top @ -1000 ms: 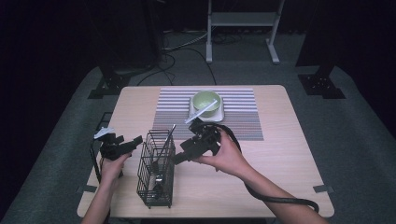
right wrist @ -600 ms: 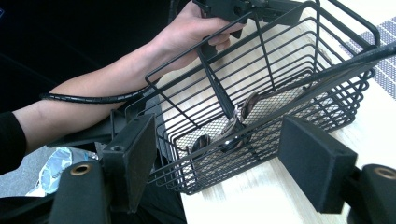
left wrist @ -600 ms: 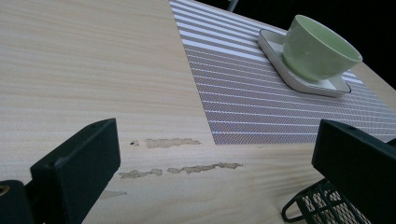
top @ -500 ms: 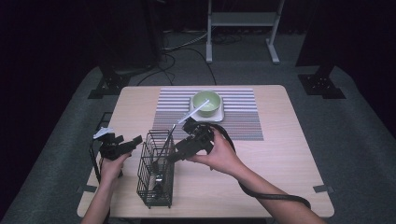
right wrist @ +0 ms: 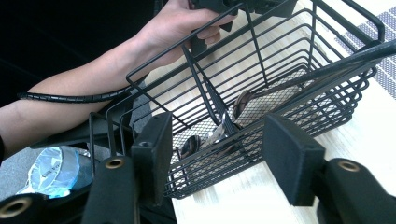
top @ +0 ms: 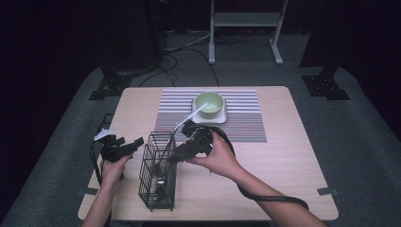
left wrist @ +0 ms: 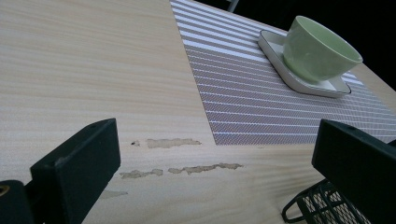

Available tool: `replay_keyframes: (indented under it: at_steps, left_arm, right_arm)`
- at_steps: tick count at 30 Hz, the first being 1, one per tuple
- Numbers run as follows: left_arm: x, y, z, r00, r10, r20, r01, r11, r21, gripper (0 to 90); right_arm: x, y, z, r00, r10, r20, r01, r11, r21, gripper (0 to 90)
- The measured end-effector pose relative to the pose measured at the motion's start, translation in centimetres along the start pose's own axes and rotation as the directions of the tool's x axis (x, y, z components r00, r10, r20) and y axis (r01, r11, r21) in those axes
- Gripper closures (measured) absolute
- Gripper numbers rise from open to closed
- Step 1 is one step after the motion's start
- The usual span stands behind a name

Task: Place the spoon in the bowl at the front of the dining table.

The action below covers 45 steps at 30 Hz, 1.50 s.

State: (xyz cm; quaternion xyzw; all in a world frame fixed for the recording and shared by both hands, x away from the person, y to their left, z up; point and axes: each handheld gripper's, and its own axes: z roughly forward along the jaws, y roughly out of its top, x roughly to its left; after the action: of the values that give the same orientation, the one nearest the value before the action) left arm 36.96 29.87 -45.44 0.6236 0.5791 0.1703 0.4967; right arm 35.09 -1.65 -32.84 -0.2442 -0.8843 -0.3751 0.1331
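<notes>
While the right gripper (top: 174, 156) hangs over the black wire basket (top: 157, 177), its fingers (right wrist: 152, 154) have just been closing and stand partly open with only the basket's rim between them, pressing on nothing. The basket sits near the front left of the wooden surface (top: 283, 156), cutlery lying in its bottom (right wrist: 219, 135). A spoon (top: 189, 119) leans from the basket area toward the green bowl (top: 209, 104) on its white tray. The left gripper (top: 124, 149) waits just beside the basket, fingers (left wrist: 74, 168) wide and empty. The likely risk: fingers snagging a wire, tipping the light basket or knocking the spoon loose.
</notes>
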Motion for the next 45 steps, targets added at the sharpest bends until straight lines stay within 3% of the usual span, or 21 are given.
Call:
replay_keyframes:
  at_steps: [7,12,19,34,45]
  left_arm:
    - [0.0,0.0,0.0,1.0000,0.004,0.002,-0.004,1.0000,-0.001,0.0]
    - [0.0,0.0,0.0,1.0000,0.001,0.001,-0.001,1.0000,-0.002,0.0]
    - [0.0,0.0,0.0,1.0000,0.002,0.001,-0.002,1.0000,-0.001,0.0]
    - [0.0,0.0,0.0,1.0000,0.003,0.001,-0.003,1.0000,-0.002,0.0]
    - [0.0,0.0,0.0,1.0000,0.004,0.001,-0.004,1.0000,-0.001,0.0]
  right_arm:
    - [0.1,0.1,0.1,0.9999,-0.007,0.008,0.007,1.000,0.002,60.3]
    - [0.4,0.1,0.0,0.9995,-0.027,0.018,0.027,1.000,-0.005,76.9]
    - [0.6,0.1,-0.1,0.9986,-0.048,0.022,0.048,0.999,-0.014,86.3]
    - [1.5,0.0,-0.4,0.9977,-0.067,0.007,0.067,0.997,-0.040,88.9]
    - [1.6,0.3,-1.8,0.9980,-0.061,0.016,0.062,0.995,-0.075,89.0]
